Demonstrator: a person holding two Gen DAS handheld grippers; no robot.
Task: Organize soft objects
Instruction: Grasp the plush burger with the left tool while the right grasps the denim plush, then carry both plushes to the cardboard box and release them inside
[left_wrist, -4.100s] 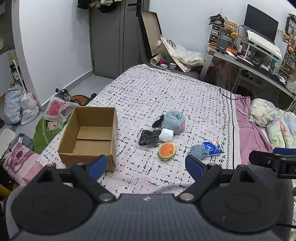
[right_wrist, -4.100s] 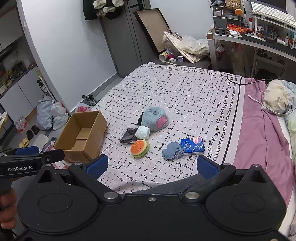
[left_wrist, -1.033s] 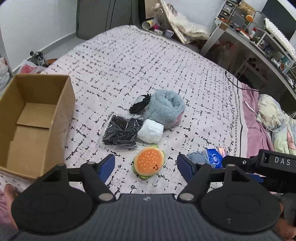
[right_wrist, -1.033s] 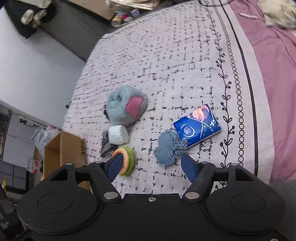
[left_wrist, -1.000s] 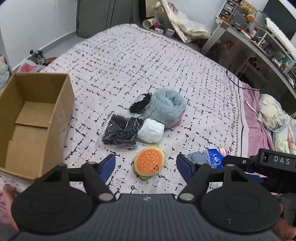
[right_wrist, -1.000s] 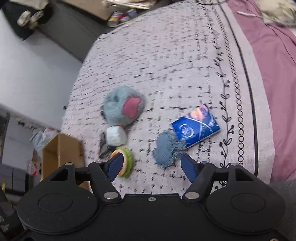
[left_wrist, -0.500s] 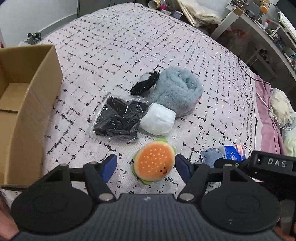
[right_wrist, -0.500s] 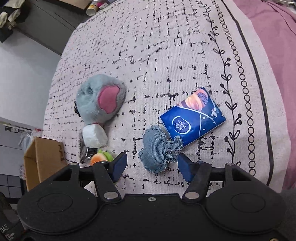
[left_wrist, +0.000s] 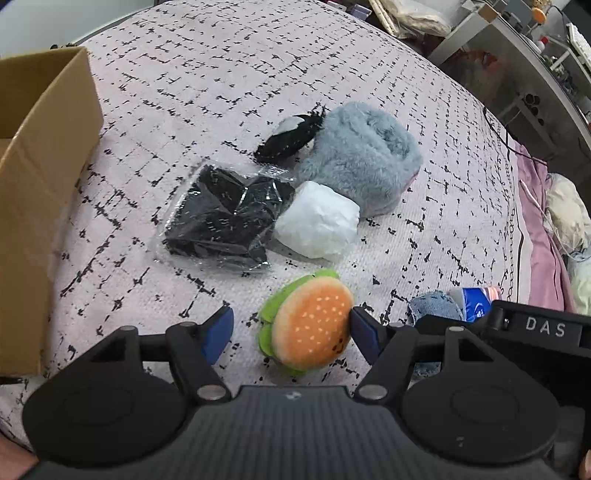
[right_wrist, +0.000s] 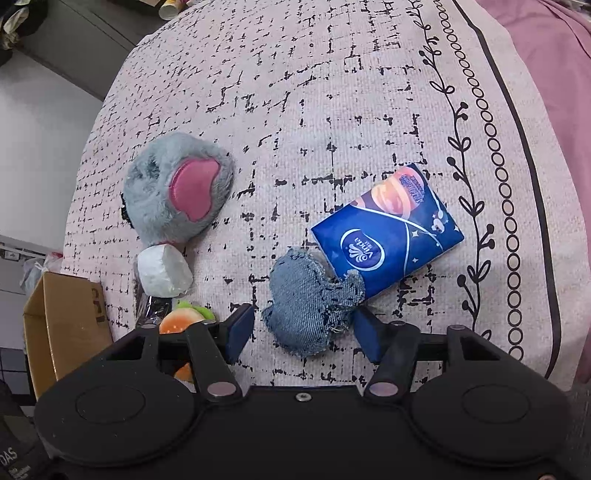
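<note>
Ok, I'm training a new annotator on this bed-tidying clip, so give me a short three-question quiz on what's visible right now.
1. True or false: the denim fabric patch overlaps the blue tissue pack.
2. Which item lies between the left gripper fingers: A) white wrapped bundle, B) orange burger plush, C) grey furry slipper?
3. What container stands beside the bed items?

Key: 1 true; 2 B; 3 a cardboard box.

Patterned bedspread (left_wrist: 221, 74) with a pink sheet (right_wrist: 554, 55) beside it, cluttered desk (left_wrist: 535, 48) behind the bed
</note>
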